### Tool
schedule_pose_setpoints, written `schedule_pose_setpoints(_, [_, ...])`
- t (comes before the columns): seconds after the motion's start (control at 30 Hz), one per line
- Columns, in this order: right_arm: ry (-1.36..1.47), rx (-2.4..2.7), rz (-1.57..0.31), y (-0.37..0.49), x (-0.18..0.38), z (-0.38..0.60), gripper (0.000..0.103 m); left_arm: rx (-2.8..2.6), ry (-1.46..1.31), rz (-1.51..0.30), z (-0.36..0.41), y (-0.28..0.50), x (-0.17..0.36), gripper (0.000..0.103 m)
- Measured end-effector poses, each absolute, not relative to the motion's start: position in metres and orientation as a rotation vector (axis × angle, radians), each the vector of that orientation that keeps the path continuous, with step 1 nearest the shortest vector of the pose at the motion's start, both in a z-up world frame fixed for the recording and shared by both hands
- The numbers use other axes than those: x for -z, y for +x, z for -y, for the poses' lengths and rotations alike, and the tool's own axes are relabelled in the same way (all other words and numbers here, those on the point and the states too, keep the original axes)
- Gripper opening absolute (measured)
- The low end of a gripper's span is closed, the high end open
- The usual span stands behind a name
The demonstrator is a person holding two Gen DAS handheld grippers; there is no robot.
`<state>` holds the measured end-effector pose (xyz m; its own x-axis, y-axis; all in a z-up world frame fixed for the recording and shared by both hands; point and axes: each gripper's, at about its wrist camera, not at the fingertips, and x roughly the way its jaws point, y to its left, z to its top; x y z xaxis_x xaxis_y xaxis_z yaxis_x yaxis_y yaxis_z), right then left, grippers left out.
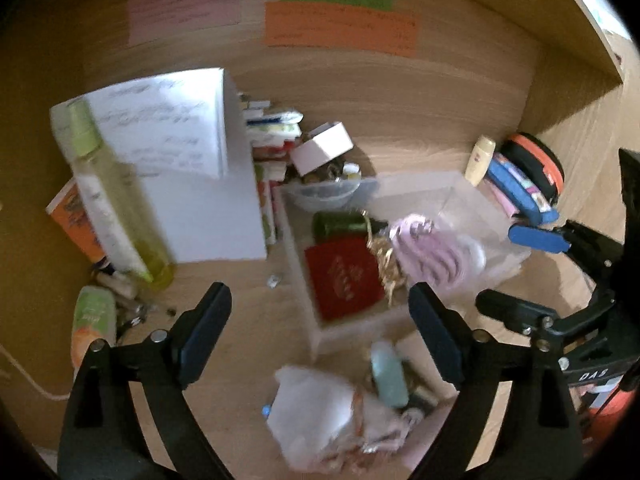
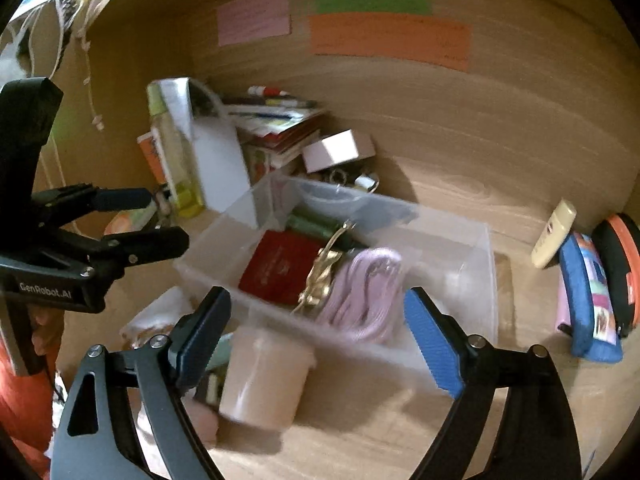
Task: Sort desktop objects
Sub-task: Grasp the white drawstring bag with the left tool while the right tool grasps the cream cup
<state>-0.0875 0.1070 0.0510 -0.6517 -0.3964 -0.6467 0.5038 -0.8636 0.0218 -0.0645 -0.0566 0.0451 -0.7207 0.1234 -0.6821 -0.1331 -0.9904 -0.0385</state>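
left gripper (image 1: 320,312): wide open, empty, near bin (image 1: 298,280) front | right gripper (image 2: 318,316): wide open, empty | bin: red booklet (image 2: 280,266), pink comb (image 2: 362,292) inside (blurred) | cup (image 2: 264,376): outside, touching bin front

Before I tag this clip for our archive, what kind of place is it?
Probably a home desk nook. Coloured paper notes are stuck to the wooden back panel, books and papers are stacked at the back, and a clear plastic bin holds small belongings.

Your sticky notes (image 1: 340,24) on the desk's back panel are too blurred to read, and the white bag (image 1: 316,412) smears at the front edge.
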Motion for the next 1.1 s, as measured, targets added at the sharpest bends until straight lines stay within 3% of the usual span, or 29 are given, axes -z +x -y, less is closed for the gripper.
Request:
schedule_pose_setpoints(0.3, [0.974,2.422,-0.300,-0.067,-0.026,-0.089,0.087,-2.785,-1.201,-0.074,0.066,-0.037,-0.018,0.091])
schedule_pose_setpoints(0.6, [1.073,2.355,-0.319,-0.069,0.000,-0.082,0.087,-2.638,-1.335,0.038,0.072,-0.029,0.016,0.093])
schedule_pose_setpoints(0.73, [1.132,2.314,-0.297,-0.075,0.013,-0.081,0.087,-2.579,-1.365,0.083,0.069,-0.029,0.026,0.093])
schedule_pose_setpoints(0.83, [1.155,2.290,-0.249,-0.080,0.017,-0.084,0.087,-2.555,-1.391,0.127,0.070,-0.031,0.032,0.101])
schedule_pose_setpoints(0.93, [1.167,2.272,-0.210,-0.084,0.020,-0.087,0.087,-2.512,-1.419,0.153,0.068,-0.034,0.041,0.102])
schedule_pose_setpoints(1.1, [1.177,2.245,-0.176,-0.086,0.022,-0.090,0.083,-2.505,-1.453,0.058,0.058,-0.038,0.048,0.103])
